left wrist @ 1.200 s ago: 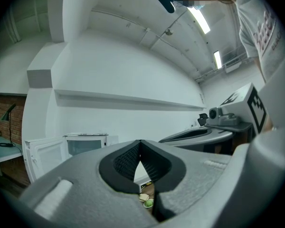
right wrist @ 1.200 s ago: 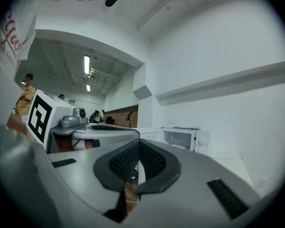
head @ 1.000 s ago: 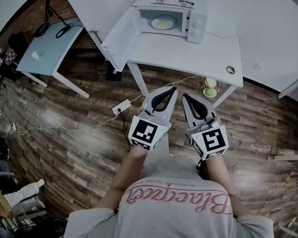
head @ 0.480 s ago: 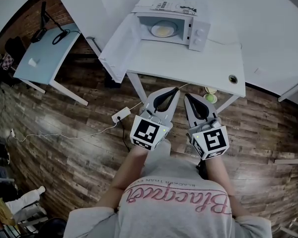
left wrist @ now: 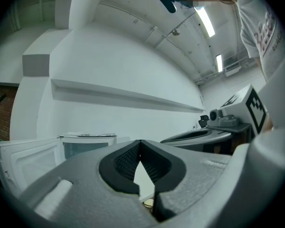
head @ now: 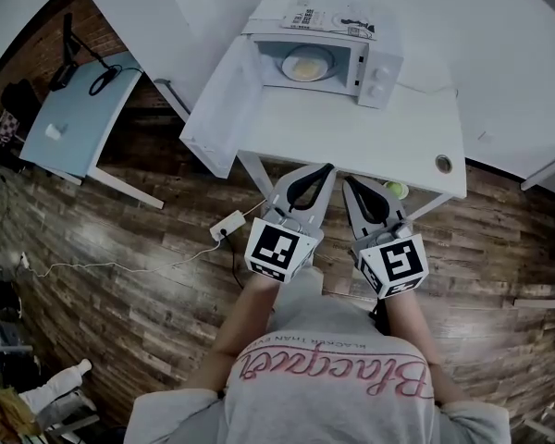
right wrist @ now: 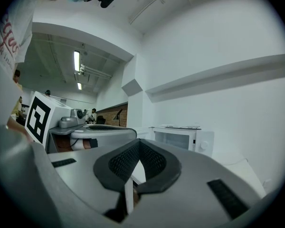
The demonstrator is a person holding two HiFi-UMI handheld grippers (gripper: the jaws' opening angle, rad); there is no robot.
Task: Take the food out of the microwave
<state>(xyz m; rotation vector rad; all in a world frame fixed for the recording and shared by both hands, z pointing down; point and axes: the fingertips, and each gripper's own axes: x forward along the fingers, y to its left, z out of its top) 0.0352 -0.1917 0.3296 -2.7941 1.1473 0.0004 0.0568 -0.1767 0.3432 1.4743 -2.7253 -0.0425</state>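
Observation:
A white microwave stands on a white table, its door swung open to the left. Inside it lies a plate of pale food. My left gripper and right gripper are held side by side in front of the table's near edge, both shut with nothing between the jaws. In the left gripper view the left gripper points at the microwave. The right gripper sees the microwave ahead to the right.
A power strip and its cable lie on the wooden floor left of the table leg. A small greenish thing lies under the table. A round item rests on the table's right corner. A blue-grey desk stands far left.
Both grippers have moved toward the table, which now sits closer and larger in the head view. Their jaws stay shut.

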